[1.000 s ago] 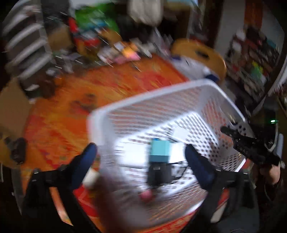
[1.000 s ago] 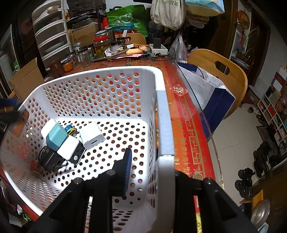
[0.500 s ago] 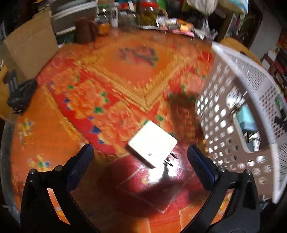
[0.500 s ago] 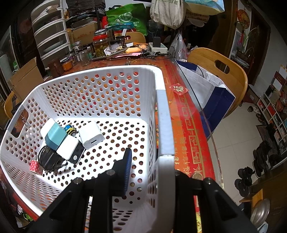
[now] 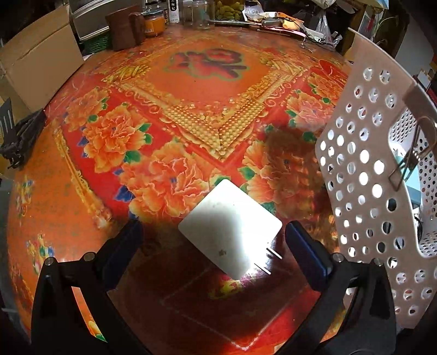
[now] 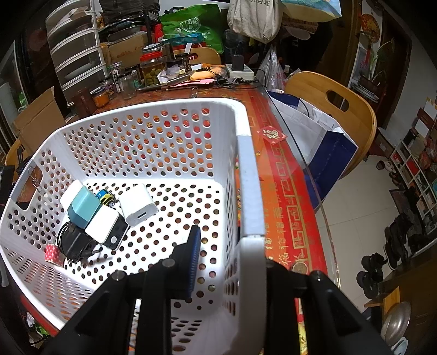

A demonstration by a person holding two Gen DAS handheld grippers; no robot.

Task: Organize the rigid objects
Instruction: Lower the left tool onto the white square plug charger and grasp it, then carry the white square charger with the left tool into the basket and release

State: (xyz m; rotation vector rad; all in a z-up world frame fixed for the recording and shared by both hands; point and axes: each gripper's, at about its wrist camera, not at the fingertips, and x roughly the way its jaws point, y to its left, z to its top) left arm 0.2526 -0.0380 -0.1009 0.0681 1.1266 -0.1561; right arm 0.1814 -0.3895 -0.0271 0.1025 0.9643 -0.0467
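A white plug-in charger (image 5: 232,229) lies flat on the red flowered tablecloth, its two prongs pointing right. My left gripper (image 5: 213,240) is open, with one blue pad on each side of the charger and neither touching it. The white perforated basket (image 5: 363,163) stands just to the right. My right gripper (image 6: 232,254) is shut on the basket's near wall (image 6: 250,177), one finger (image 6: 194,251) inside and the other hidden behind the wall. In the basket lie a white charger (image 6: 138,204), a teal block (image 6: 83,204), a small toy car (image 6: 106,198) and a black adapter (image 6: 72,243).
Jars (image 5: 153,24) and a brown box (image 5: 123,30) line the table's far edge, beside a cardboard box (image 5: 38,54). A metal clip (image 5: 409,158) hangs in the basket's handle hole. Right of the table are a wooden chair (image 6: 336,109) and a white and blue bag (image 6: 319,142).
My left gripper has left the space over the basket and come down to the table on its left, where it now straddles the white charger. The right gripper and the basket have stayed still.
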